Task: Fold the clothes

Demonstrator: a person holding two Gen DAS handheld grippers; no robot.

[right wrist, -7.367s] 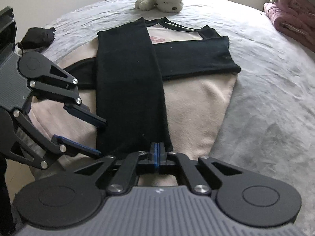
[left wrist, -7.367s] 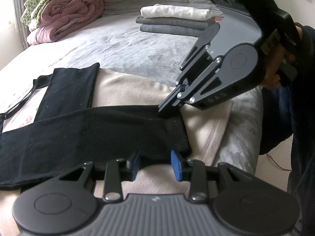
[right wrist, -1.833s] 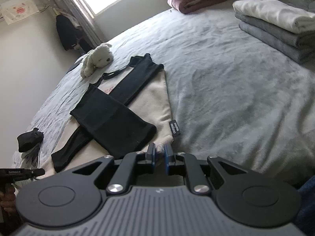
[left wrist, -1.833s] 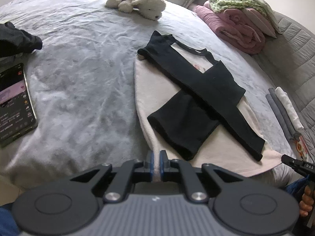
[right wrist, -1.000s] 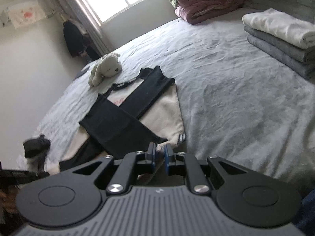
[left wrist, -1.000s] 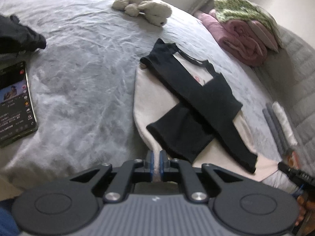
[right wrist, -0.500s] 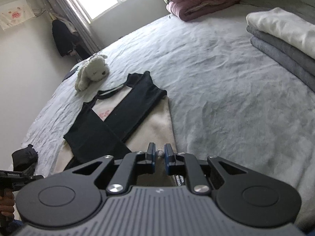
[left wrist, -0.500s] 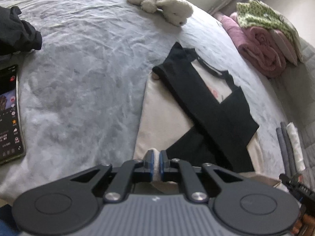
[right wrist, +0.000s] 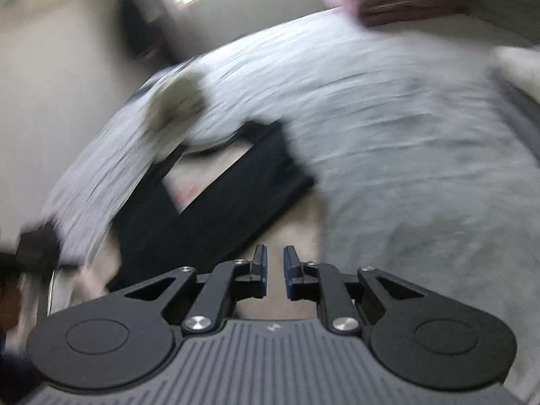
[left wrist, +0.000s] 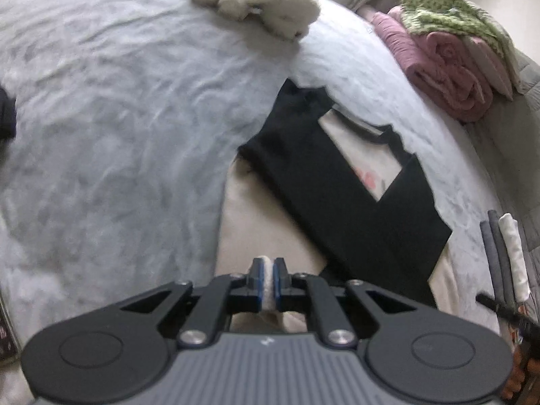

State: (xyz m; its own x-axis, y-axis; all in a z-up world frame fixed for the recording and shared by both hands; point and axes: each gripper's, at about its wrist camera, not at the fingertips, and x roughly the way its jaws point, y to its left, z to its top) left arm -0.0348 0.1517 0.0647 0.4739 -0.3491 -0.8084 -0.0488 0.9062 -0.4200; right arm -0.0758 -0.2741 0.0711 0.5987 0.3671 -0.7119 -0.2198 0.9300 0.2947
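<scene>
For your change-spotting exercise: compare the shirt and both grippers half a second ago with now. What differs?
The right gripper has let go of the shirt hem; the left gripper stays shut on it, carrying it further towards the collar. The sleeves stay crossed.

Right wrist view motion-blurred; phone cut off at left edge.

Bed covered in wrinkled grey blanket. Lying directly on it: cream shirt with black sleeves folded across its front, near the middle; plush toy at far end; rolled pink blanket topped by green patterned cloth at far right; small stack of grey and white folded clothes at right edge. Dark item at left edge, unidentifiable.
</scene>
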